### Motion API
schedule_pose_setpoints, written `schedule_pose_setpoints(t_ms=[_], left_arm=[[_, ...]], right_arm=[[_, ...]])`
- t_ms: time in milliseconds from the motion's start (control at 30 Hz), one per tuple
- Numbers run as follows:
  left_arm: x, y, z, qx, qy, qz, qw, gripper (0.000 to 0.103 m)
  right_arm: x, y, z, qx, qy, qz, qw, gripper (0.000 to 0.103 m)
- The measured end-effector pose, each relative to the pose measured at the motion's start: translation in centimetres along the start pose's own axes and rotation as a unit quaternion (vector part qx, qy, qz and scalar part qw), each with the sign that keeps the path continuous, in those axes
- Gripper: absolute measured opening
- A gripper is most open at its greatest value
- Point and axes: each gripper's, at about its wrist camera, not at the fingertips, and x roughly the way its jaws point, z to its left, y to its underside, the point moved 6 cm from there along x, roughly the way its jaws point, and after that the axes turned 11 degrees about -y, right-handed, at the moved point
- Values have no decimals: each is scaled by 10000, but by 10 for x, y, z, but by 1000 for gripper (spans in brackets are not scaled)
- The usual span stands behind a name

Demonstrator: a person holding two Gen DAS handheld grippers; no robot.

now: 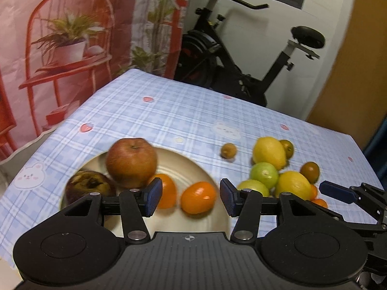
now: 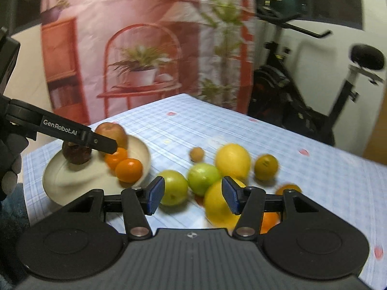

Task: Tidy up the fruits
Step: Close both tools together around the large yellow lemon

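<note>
Left gripper (image 1: 191,197) above plated oranges (image 1: 198,200)

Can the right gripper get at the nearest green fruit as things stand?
Probably yes. The right gripper is open and empty, and the green fruit lies on the tablecloth just ahead of its left finger, with nothing over it. A second green fruit and a lemon crowd its right side.

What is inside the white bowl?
The white bowl holds a big apple, a dark wrinkly fruit and two oranges. The left claw covers the bowl's near part.
</note>
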Motion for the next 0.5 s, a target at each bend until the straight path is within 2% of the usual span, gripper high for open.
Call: schedule_pose_setpoints(t_ms=[300, 500], left_arm=[[-1, 3, -25, 272, 268, 5, 9993, 55], [4, 4, -35, 390, 324, 103, 9987, 55]], right_arm=[[-25, 22, -22, 307, 204, -106, 9993, 56], [-11, 15, -25, 31, 104, -21, 9999, 56]])
